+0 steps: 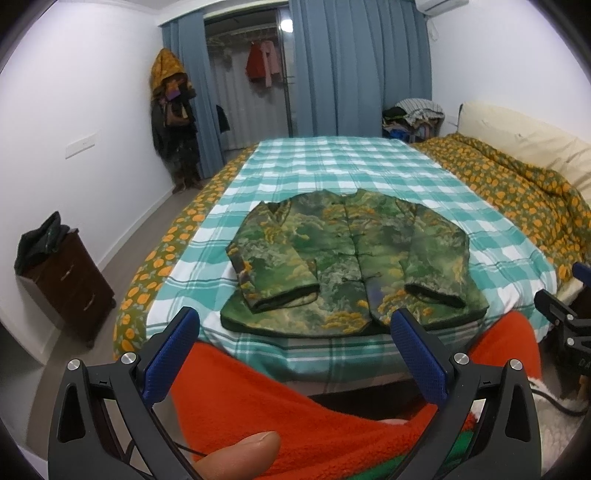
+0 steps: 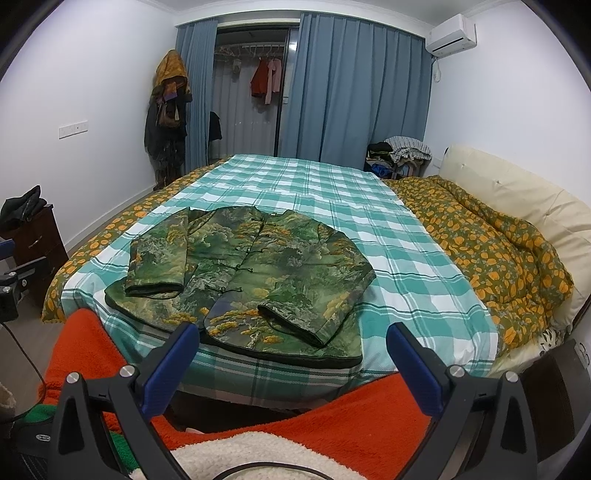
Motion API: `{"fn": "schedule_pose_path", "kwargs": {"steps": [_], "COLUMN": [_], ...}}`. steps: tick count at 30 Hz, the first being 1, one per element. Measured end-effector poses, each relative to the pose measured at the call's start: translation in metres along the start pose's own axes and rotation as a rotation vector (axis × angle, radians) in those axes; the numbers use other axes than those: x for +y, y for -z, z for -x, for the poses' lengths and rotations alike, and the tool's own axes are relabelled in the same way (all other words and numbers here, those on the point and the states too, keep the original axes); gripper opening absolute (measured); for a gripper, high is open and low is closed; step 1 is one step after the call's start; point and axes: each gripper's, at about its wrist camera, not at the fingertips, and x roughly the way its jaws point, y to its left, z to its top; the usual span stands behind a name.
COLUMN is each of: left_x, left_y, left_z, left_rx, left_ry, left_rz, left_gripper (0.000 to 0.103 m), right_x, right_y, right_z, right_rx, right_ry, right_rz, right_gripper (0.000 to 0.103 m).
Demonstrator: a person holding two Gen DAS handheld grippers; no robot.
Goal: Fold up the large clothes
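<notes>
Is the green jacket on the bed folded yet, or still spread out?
Mostly spread out: the jacket lies flat, front up and buttoned, on the checked sheet, with only both sleeves laid inward over the front.

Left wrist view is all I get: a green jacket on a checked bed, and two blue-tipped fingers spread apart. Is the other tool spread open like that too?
Observer: Yes. The right wrist view shows the right gripper wide open with nothing between its fingers, held short of the jacket.
Operator: And the white box cut off at my top corner, what is it?
Observer: An air conditioner. The right view shows it whole, high on the wall beside the curtains.
</notes>
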Motion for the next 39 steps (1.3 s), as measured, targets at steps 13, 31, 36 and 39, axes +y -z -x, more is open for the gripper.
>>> {"fn": "schedule_pose_path", "kwargs": {"steps": [13,31,36,39], "left_x": [-0.0002,-0.0043,-0.0056,-0.0054], "left_y": [0.0019,0.0051,0.0066,0.0062], "left_z": [-0.0017,-0.0031,-0.0033,-0.0035], "left_rx": [0.009,0.02,0.023,0.022], "left_ry": [0.004,0.005,0.005,0.005], "left_rz": [-0.003,-0.005,-0.007,-0.007], "left_gripper": [0.103,0.103,0.103,0.103], "right_x": [-0.0007,0.0015,0.0022,0.0036], "right_y": [0.004,0.0057,0.0062,0.0065], "right_z": [0.0009,0.0015,0.0019,0.0009], "right_rx": [-0.001,0.004,0.004,0.005], "right_ry": [-0.005,-0.01,-0.009,-0.009], "right_rz": [-0.006,-0.007,-0.008,-0.007], "right_gripper": [0.103,0.103,0.103,0.103]}}
